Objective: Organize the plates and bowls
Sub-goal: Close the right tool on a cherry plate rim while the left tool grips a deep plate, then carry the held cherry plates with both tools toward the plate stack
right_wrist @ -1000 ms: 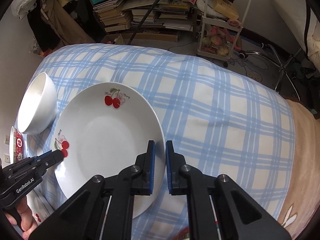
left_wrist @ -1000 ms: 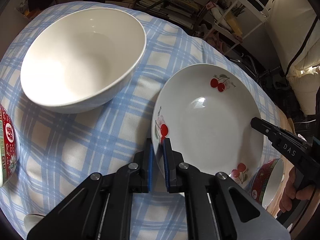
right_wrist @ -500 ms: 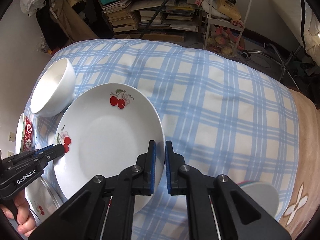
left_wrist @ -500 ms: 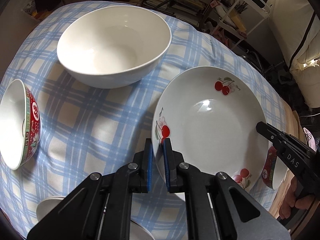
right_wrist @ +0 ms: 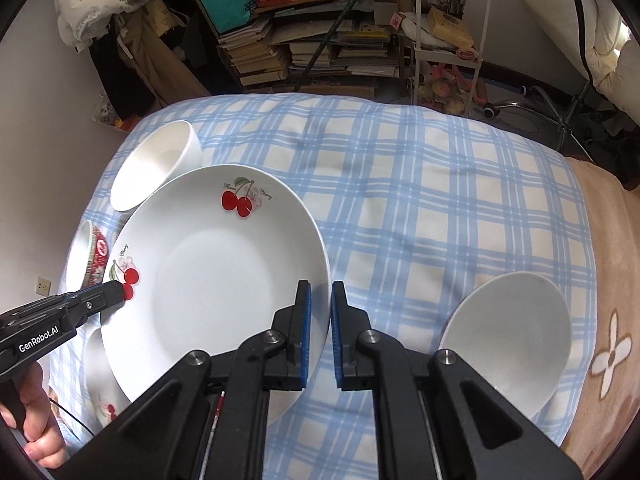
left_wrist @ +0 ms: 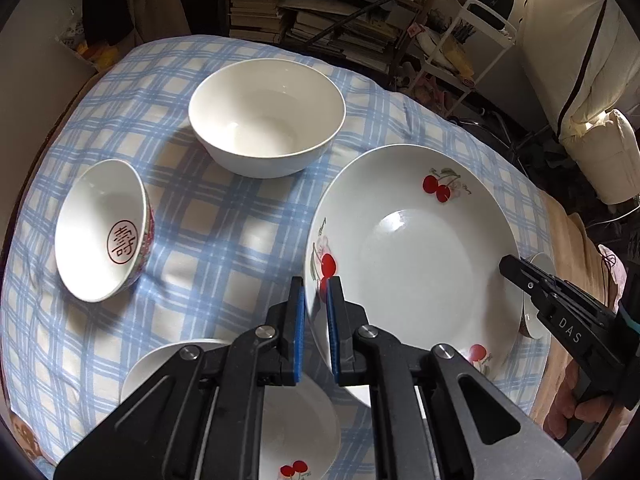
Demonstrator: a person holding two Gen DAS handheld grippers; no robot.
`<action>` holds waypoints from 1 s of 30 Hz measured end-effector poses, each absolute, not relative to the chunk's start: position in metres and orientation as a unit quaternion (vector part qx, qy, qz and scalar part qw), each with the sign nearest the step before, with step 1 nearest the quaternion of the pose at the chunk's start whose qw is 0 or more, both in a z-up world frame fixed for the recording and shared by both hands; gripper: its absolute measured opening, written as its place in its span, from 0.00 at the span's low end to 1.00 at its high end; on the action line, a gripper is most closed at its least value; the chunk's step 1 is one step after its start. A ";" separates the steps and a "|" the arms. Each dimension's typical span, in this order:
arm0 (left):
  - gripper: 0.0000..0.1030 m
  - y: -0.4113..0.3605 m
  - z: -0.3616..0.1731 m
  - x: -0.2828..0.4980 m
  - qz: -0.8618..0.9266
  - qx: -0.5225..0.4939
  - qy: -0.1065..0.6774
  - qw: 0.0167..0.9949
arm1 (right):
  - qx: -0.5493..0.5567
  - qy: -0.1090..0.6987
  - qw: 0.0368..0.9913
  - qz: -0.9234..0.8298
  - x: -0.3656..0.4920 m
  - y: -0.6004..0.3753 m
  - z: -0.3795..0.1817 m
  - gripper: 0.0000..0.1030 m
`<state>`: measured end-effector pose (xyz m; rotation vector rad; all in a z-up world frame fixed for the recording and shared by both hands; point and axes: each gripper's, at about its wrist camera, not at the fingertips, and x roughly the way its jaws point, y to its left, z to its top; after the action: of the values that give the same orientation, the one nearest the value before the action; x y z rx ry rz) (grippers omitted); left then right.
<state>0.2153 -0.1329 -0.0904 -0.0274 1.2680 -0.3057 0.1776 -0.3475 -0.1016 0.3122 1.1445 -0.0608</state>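
A large white cherry plate point(left_wrist: 416, 264) point(right_wrist: 212, 276) is held in the air above the checked cloth by both grippers. My left gripper point(left_wrist: 316, 296) is shut on its left rim. My right gripper point(right_wrist: 321, 300) is shut on its right rim. A plain white bowl point(left_wrist: 266, 116) point(right_wrist: 158, 164) stands at the back. A red-patterned bowl point(left_wrist: 104, 232) point(right_wrist: 90, 252) lies tilted on its side at the left. A smaller cherry plate point(left_wrist: 296, 432) lies below the left gripper.
The blue checked cloth point(right_wrist: 420, 184) covers a soft surface. Another white bowl point(right_wrist: 508, 336) lies tilted at the right near a brown blanket point(right_wrist: 608, 292). Bookshelves point(right_wrist: 304, 40) and a white cart point(right_wrist: 452, 32) stand beyond the far edge.
Both grippers have risen with the cherry plate, away from the cloth. More dishes have come into view: the red-patterned bowl, the smaller cherry plate and the right white bowl.
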 end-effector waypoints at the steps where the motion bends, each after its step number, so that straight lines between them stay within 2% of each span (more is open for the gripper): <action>1: 0.10 -0.130 -0.087 0.212 -0.141 -0.011 0.588 0.796 | 0.145 0.537 0.831 -0.027 0.176 -0.344 -0.098 0.10; 15: 0.11 -0.071 -0.053 0.165 -0.125 0.006 0.574 0.809 | 0.111 0.512 0.852 -0.004 0.147 -0.280 -0.059 0.10; 30: 0.10 -0.007 -0.048 0.128 -0.116 0.001 0.566 0.816 | 0.139 0.513 0.847 0.018 0.113 -0.226 -0.067 0.10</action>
<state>0.1284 -0.0071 -0.0484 0.0017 1.2063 -0.2484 0.1130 -0.2258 -0.0674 0.2923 1.0821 0.0390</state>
